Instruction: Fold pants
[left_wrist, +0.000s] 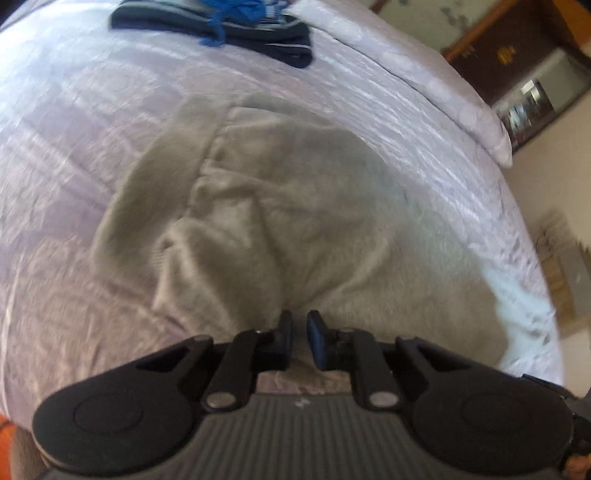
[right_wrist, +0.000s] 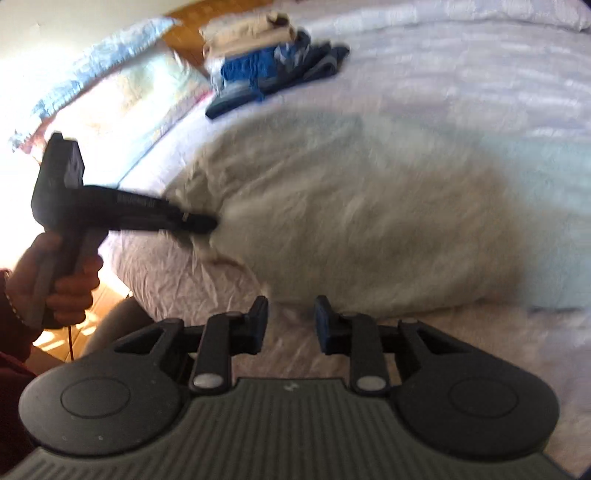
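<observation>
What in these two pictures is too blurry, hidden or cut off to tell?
- Grey pants: both views are motion-blurred; which end is the waistband or the legs is unclear.
- Left gripper, right wrist view: its tips meet the pants' edge, but blur hides whether cloth is pinched.
- Clothes pile: blurred in the right wrist view, cut by the top edge in the left; the garments cannot be counted.

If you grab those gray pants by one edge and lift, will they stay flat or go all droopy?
Probably droopy: the gray pants already lie in soft wrinkles and bunched folds on the bed cover. They look like thick, fuzzy cloth, so likely easy to pinch, not slippery. Blur hides finer detail.
</observation>
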